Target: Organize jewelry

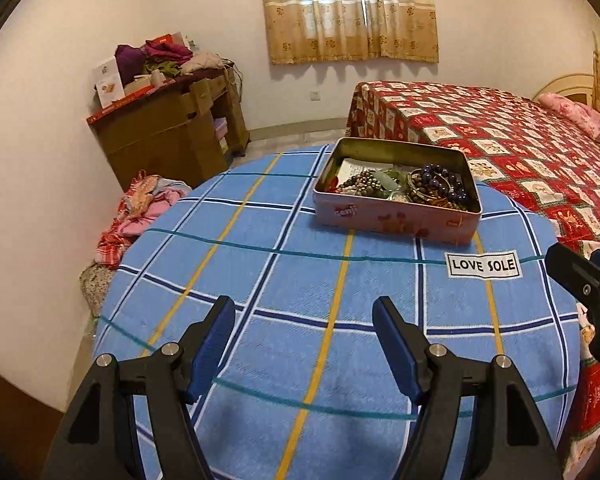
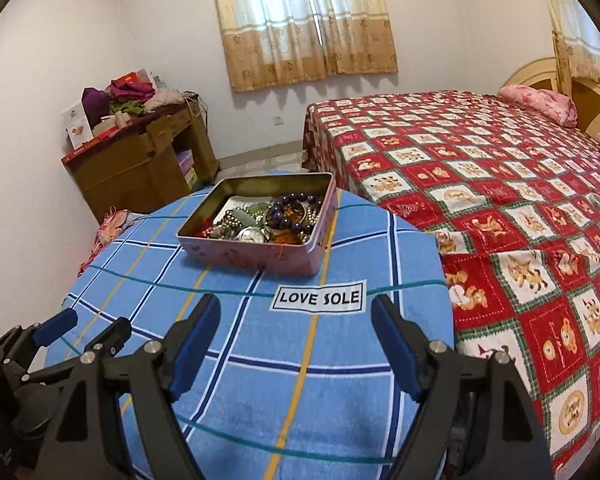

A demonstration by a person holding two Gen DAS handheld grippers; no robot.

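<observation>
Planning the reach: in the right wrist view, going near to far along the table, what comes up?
right gripper → LOVE SOLE label → jewelry tin → curtained window.

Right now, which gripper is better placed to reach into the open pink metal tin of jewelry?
Marginally the right gripper: the pink metal tin looks nearer ahead of it. For the left gripper, equally open, it sits farther right.

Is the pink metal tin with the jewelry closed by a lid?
No, the pink metal tin stands open, with bead bracelets showing inside.
</observation>
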